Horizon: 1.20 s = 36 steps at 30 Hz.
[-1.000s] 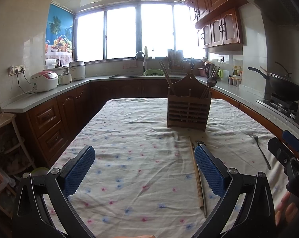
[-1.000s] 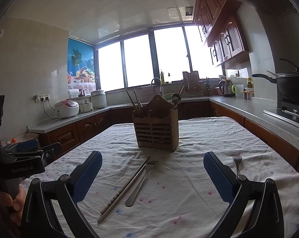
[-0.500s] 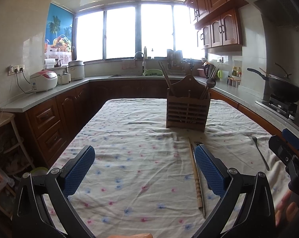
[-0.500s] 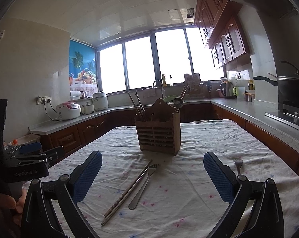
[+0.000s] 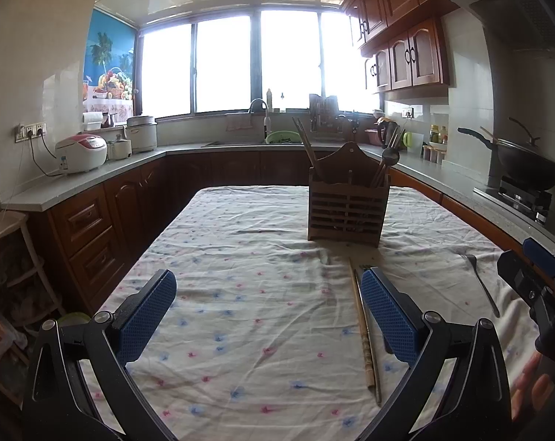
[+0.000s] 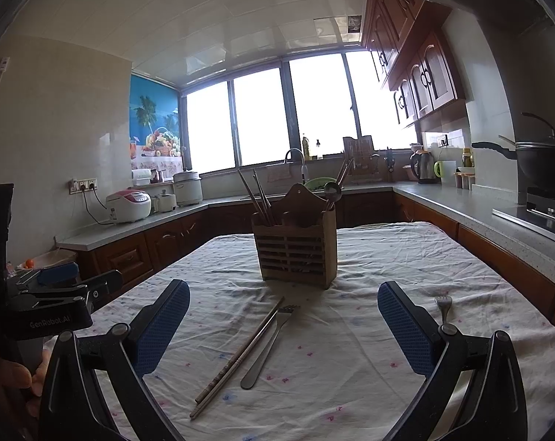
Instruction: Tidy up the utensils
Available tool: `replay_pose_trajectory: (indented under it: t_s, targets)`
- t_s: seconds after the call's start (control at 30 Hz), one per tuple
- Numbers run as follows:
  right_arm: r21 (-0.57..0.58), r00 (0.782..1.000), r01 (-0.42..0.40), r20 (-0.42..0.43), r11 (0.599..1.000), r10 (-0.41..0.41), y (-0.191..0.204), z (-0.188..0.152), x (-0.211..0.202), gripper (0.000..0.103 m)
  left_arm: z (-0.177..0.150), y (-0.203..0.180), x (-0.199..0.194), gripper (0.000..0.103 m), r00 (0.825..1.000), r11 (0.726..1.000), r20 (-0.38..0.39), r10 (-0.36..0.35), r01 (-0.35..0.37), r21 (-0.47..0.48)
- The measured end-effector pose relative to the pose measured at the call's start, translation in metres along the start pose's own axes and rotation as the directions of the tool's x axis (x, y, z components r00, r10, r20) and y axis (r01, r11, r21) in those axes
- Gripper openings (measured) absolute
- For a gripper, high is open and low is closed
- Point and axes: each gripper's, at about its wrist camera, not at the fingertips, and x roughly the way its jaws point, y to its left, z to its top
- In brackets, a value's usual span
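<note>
Gripper [image 6: 283, 316] spread, floral tablecloth [image 6: 369, 257], perhaps kitchen

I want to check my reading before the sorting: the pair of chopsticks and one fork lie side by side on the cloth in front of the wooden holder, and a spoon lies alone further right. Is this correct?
Not quite. The utensil lying alone at the right is a second fork, not a spoon; its tines show in the right wrist view. The rest holds: the chopsticks and a fork lie side by side in front of the wooden holder.
</note>
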Motion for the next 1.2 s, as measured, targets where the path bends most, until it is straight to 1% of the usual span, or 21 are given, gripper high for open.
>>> replay_pose_trajectory:
  t_s: [0.73, 1.2]
  targets:
    - [0.01, 1.0, -0.01, 0.005, 1.0, 0.01, -0.0018, 0.0057, -0.0004, 0.103, 0.0037, 0.0002, -0.0039, 0.103, 1.0, 1.0, 0.006, -0.007, 0.007, 0.002]
    - [0.02, 1.0, -0.013, -0.002, 1.0, 0.013, -0.0081, 0.0091, 0.0029, 0.103, 0.0082, -0.0016, 0.0001, 0.103, 1.0, 1.0, 0.002, -0.02, 0.02, 0.004]
